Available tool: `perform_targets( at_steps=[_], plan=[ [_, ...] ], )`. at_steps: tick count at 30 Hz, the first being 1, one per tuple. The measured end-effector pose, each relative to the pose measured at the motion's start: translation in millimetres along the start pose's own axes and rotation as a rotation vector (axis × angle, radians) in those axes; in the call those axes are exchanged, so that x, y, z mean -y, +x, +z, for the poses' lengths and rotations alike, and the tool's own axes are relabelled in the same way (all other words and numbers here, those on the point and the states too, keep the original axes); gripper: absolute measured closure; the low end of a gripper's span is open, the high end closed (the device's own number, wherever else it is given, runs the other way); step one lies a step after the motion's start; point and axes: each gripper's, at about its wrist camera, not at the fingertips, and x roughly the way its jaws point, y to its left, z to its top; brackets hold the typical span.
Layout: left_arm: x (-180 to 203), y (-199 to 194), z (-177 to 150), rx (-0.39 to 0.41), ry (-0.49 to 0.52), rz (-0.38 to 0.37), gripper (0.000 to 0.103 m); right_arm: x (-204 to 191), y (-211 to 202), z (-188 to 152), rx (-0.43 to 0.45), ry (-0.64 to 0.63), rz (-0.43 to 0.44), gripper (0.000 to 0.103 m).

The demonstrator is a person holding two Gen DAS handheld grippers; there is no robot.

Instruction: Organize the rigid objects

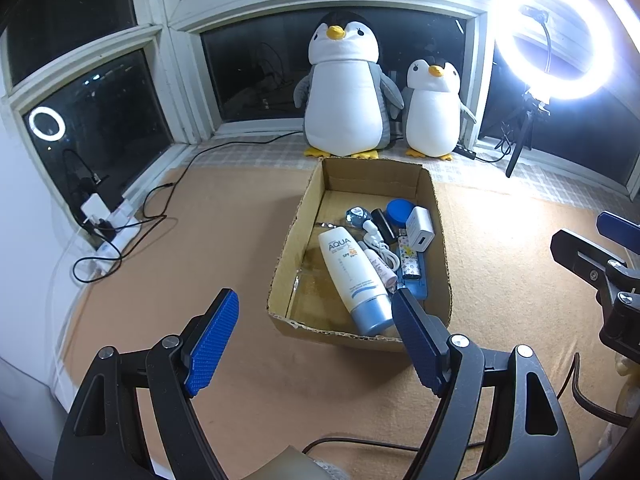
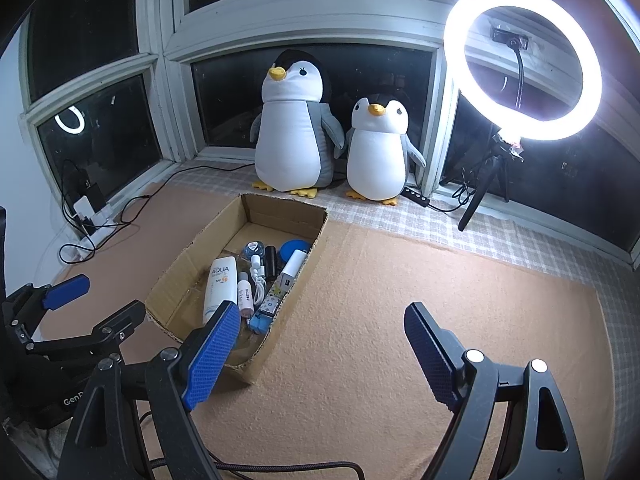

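Both grippers, left (image 1: 316, 338) and right (image 2: 320, 344), hang open and empty; a careless dip could knock the box (image 1: 288, 240) or tube (image 1: 352, 272).

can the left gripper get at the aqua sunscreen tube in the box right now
Probably yes. The left gripper is open and empty, and the sunscreen tube lies uncovered in the open-topped cardboard box just ahead. The box's near wall means coming in from above.

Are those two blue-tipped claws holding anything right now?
No. The left gripper and right gripper are both open and empty; the sunscreen tube lies untouched in the cardboard box.
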Motion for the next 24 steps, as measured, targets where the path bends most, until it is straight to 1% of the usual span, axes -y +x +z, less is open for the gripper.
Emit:
perform_targets(
  at_steps=[24],
  plan=[
    [0.7,0.4,1.0,-0.001,0.001,-0.004,0.024,5.2,4.5,-1.9,-0.013,0.009,-0.004,0.022]
  ],
)
